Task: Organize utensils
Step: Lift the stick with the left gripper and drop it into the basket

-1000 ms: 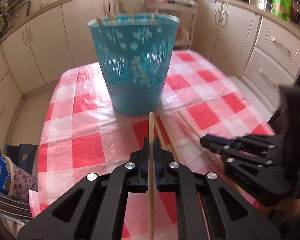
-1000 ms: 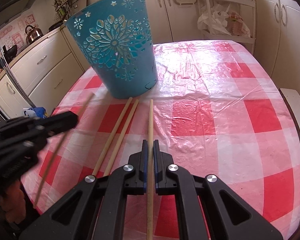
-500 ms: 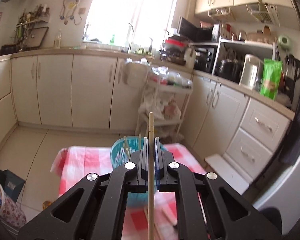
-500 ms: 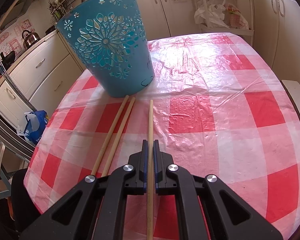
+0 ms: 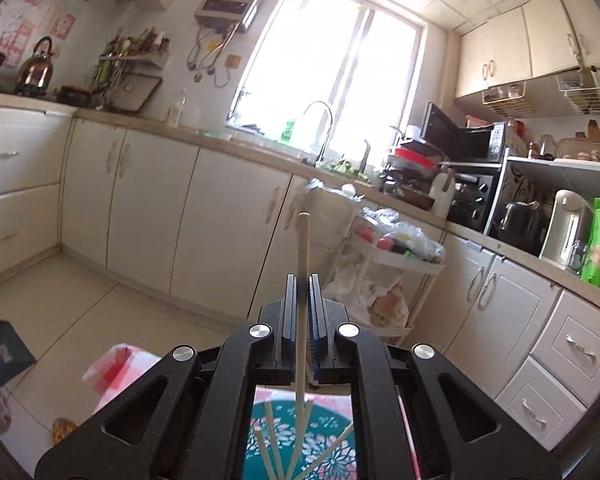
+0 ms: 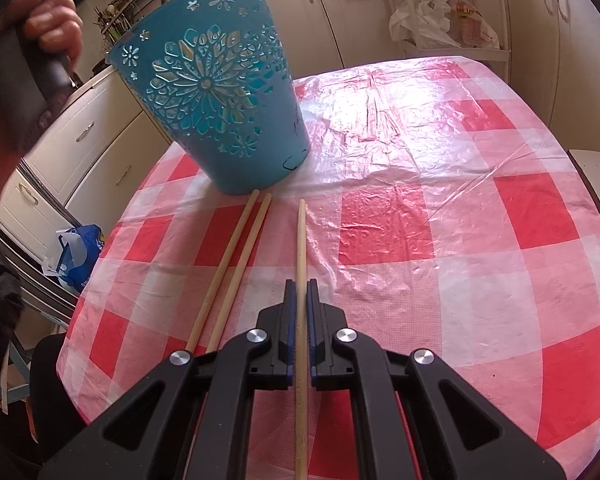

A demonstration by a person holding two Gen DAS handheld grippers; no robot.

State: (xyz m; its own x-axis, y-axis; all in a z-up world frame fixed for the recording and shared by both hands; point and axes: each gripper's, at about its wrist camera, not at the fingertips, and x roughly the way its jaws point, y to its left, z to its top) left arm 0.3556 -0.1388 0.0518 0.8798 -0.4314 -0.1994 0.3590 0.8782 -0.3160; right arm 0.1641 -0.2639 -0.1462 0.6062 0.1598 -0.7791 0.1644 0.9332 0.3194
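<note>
Right gripper [image 6: 299,336], nearest in its view: fingers clenched on a chopstick [image 6: 300,280] that points away toward the basket, far tip low over the table [image 6: 480,240]; cannot tell if the tip touches the checked cloth. Just left of it, two loose chopsticks [image 6: 230,268] lie side by side on the cloth, far ends almost at the foot of the teal cutout basket [image 6: 220,112], which stands far left on the table.

Left gripper [image 5: 303,320]: fingers clamped on a second chopstick [image 5: 303,264], held upright, upper end against the cabinets [image 5: 204,220] and window [image 5: 332,76] far behind. Below and between the gripper's arms, the basket's open mouth [image 5: 300,444] shows, with several chopsticks [image 5: 268,444] leaning inside. The lower end of the held stick reaches down into that opening; how deep is hidden. The person's left hand [image 6: 52,24] shows at the far left edge of the right view, up beside the basket rim.

Progress, judged: well along but not finished. Several sticks in the basket, one poised to be let go into it, one gripped by the right hand and not yet carried over, two untouched on the table. Left to do: release the left stick, deliver the right one, collect the last pair.
</note>
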